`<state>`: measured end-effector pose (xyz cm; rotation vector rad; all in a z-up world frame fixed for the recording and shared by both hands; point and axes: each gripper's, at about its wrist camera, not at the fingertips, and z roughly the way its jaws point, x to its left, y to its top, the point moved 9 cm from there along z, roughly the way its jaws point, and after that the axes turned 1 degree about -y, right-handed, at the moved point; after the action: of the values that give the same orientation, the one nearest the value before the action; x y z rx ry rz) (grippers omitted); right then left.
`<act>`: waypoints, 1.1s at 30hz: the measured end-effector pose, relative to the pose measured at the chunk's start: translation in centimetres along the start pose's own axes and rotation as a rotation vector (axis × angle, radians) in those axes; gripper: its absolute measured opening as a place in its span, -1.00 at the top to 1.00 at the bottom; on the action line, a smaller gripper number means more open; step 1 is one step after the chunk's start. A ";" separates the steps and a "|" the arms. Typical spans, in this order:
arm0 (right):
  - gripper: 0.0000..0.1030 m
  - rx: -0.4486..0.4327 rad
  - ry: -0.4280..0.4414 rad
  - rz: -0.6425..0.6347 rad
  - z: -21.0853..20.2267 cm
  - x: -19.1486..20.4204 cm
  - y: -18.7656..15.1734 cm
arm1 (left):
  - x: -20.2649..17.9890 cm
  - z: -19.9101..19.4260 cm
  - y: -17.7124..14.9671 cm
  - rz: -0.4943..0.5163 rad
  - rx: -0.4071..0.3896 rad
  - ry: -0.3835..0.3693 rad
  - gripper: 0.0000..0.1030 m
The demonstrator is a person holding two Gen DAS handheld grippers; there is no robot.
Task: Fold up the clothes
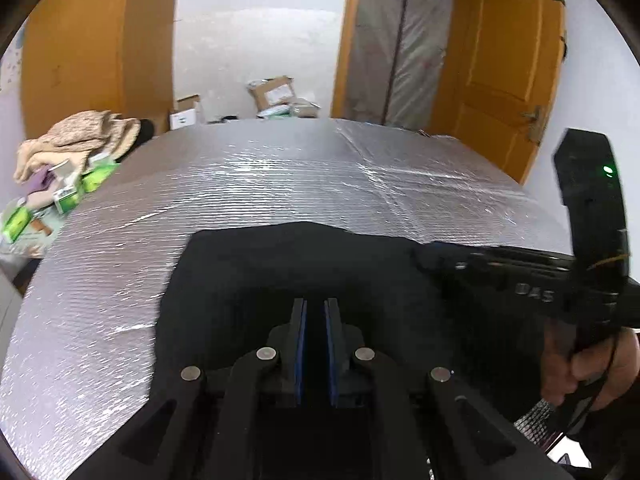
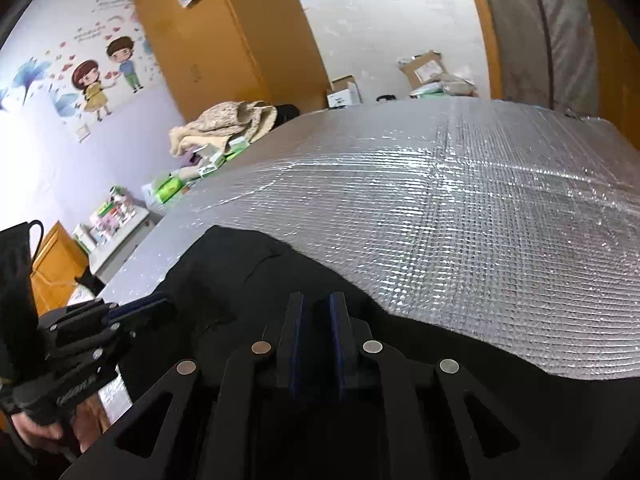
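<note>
A black garment (image 1: pixel 280 264) lies at the near edge of a table covered in silver foil sheeting (image 1: pixel 280 168). My left gripper (image 1: pixel 316 304) sits over the garment's near part, its blue pads almost together with dark cloth between them. My right gripper (image 1: pixel 424 254) comes in from the right, and its tips pinch the garment's right edge. In the right wrist view, the garment (image 2: pixel 240 264) spreads under my right gripper (image 2: pixel 316 300), whose fingers stand close together on the cloth. My left gripper (image 2: pixel 162 302) shows at the left, tips at the garment's left edge.
A pile of beige clothes (image 1: pixel 76 136) and green boxes (image 1: pixel 68 196) sit off the table's left side. Cardboard boxes (image 1: pixel 276 92) stand on the floor beyond the far edge. A person's hand (image 1: pixel 580 364) holds the right gripper's handle. Bare foil (image 2: pixel 460 220) stretches ahead.
</note>
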<state>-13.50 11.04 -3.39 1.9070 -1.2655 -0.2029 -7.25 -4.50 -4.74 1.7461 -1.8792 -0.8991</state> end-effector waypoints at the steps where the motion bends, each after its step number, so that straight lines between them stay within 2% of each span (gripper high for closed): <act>1: 0.73 0.010 0.001 0.014 0.5 -0.3 -0.1 | -0.2 0.5 0.0 0.005 0.011 -0.007 0.85; 4: 0.75 0.037 0.022 0.056 1.4 -1.1 -0.7 | -0.9 1.9 -0.1 0.021 0.043 -0.030 0.85; 13: 0.78 0.049 0.062 0.114 1.4 -1.9 -1.1 | -1.2 2.3 -0.4 0.035 -0.003 -0.039 0.84; 19: 0.77 0.055 0.067 0.119 1.0 -2.0 -1.3 | -1.1 1.7 -0.3 0.008 0.012 -0.042 0.84; 22: 0.69 0.040 0.028 0.086 -0.6 -1.1 -1.7 | -1.7 -0.1 -0.5 -0.003 -0.012 -0.053 0.84; 25: 0.69 0.001 0.061 0.032 -3.0 1.1 -2.6 | -2.8 -1.4 -1.2 0.014 -0.029 -0.065 0.84; 28: 0.70 -0.029 0.070 -0.041 -4.3 3.0 -3.8 | -3.9 -1.6 -2.2 0.026 -0.012 -0.086 0.84; 33: 0.70 0.031 0.090 -0.059 -3.4 3.8 -6.5 | -4.0 -1.5 -3.3 0.023 -0.004 -0.076 0.84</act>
<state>-5.32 10.82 -4.64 1.9590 -1.1602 -0.1274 -3.31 -0.87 -5.52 1.7066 -1.9400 -0.9725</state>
